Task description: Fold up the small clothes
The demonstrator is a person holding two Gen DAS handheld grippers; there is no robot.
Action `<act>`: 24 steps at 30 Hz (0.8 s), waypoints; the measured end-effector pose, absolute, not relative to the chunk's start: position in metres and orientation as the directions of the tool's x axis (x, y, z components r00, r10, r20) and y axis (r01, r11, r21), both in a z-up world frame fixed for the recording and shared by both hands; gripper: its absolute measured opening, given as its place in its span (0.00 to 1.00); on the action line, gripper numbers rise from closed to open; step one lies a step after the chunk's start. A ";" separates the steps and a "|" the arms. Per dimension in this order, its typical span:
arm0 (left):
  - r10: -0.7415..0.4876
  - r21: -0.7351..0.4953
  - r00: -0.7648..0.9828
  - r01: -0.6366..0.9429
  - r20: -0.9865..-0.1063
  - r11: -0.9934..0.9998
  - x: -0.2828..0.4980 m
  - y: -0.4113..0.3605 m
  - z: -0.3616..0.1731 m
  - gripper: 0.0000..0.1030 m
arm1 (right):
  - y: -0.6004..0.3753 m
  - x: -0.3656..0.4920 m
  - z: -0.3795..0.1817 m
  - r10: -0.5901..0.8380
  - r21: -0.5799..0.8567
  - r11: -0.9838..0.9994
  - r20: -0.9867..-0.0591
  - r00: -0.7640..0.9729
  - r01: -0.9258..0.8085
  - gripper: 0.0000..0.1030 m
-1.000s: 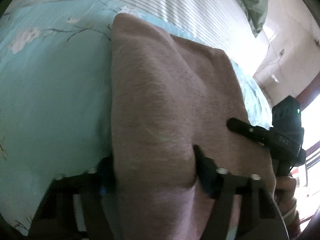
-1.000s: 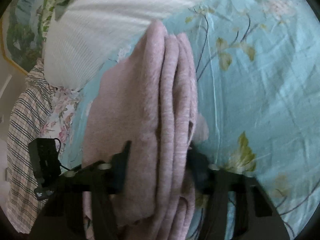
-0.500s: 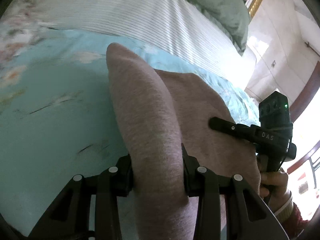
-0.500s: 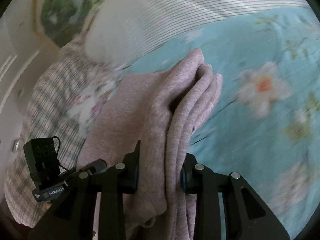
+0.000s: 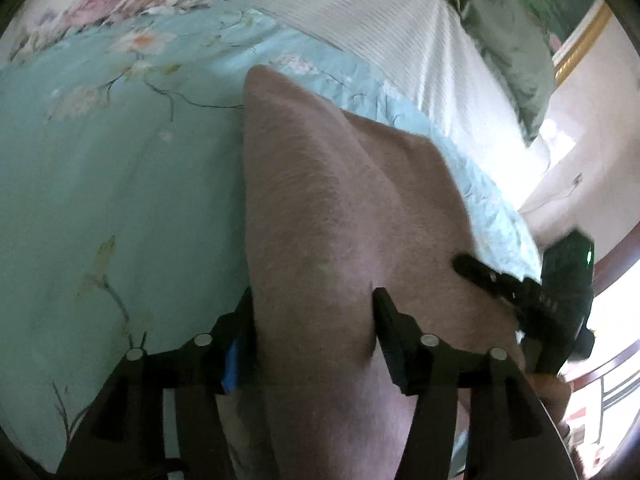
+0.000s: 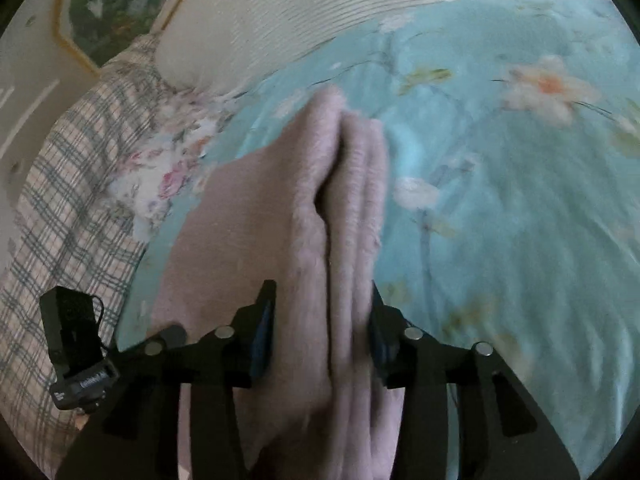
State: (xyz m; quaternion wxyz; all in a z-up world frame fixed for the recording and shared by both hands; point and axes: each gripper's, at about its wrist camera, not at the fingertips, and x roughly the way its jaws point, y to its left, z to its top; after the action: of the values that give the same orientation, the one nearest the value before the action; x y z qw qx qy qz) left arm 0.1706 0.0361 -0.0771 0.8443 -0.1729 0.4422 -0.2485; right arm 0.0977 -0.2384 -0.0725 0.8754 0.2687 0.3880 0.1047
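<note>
Between each gripper's just-widened jaws, pink garment; layered folds only from right.

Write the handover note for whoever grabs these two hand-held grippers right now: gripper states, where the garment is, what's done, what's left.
Left hand-held gripper: jaws have just been opening, but the pads still press one end of the folded pink garment.
Right hand-held gripper: same, jaws just widened, the stacked layers of the pink garment bunched between its pads.
Garment: folded into several layers, held over the light blue floral bedsheet; striped bedding lies behind it.
Done: main folds are made.
Left: probably lay the bundle on the sheet, release both ends and tidy the edges.
</note>
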 end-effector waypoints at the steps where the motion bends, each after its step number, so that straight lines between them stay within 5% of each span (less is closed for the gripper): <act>1: -0.572 -0.510 0.492 0.269 -0.657 0.817 0.167 0.039 -0.076 0.56 | -0.243 0.084 -0.068 0.379 0.556 0.831 -0.615 0.691 0.039 0.43; 11: -0.466 -0.419 0.595 0.229 -0.655 0.879 0.117 0.065 -0.054 0.55 | -0.243 0.042 -0.008 0.328 0.544 0.839 -0.497 0.804 -0.007 0.44; 24: -0.510 -0.404 0.603 0.316 -0.613 0.858 0.110 0.040 -0.035 0.49 | -0.238 0.110 -0.030 0.371 0.463 0.882 -0.579 0.726 -0.082 0.43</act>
State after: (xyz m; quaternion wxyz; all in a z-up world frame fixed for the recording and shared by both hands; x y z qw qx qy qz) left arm 0.1102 0.0397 -0.0346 0.8859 -0.1282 0.3799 -0.2331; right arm 0.1098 -0.2379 -0.0301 0.9056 0.2078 0.3481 0.1249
